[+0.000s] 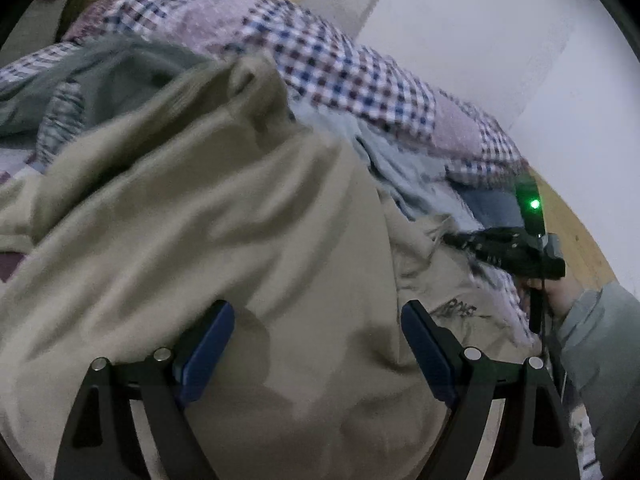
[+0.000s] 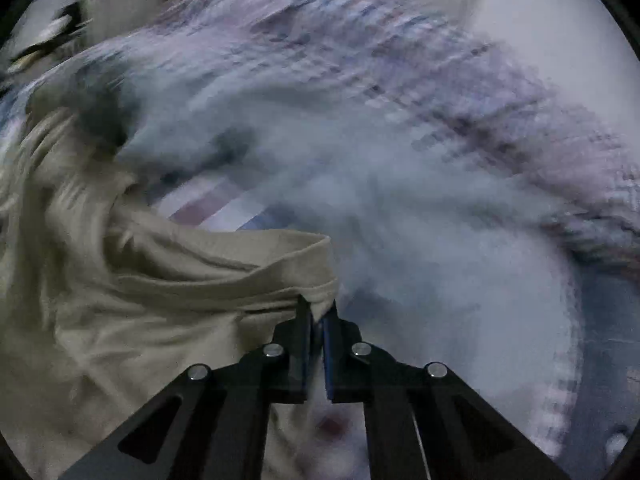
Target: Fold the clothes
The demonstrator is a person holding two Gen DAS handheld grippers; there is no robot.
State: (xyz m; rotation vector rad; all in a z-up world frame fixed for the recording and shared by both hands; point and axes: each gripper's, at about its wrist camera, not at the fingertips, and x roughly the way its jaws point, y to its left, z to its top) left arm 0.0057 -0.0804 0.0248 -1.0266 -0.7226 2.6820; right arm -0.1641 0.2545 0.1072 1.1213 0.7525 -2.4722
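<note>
Right tool (image 2: 318,312) pinches one beige garment (image 2: 160,280).

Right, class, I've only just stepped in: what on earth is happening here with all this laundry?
A person is folding clothes on a bed with a handheld claw in each hand. The right claw is shut on an edge of a beige garment, pinching its hem. The left claw is open, its fingers spread over the same bunched beige cloth without gripping it. A checked quilt and a pale blue garment lie behind. The right wrist view is blurred, so nothing is neatly folded yet.
</note>
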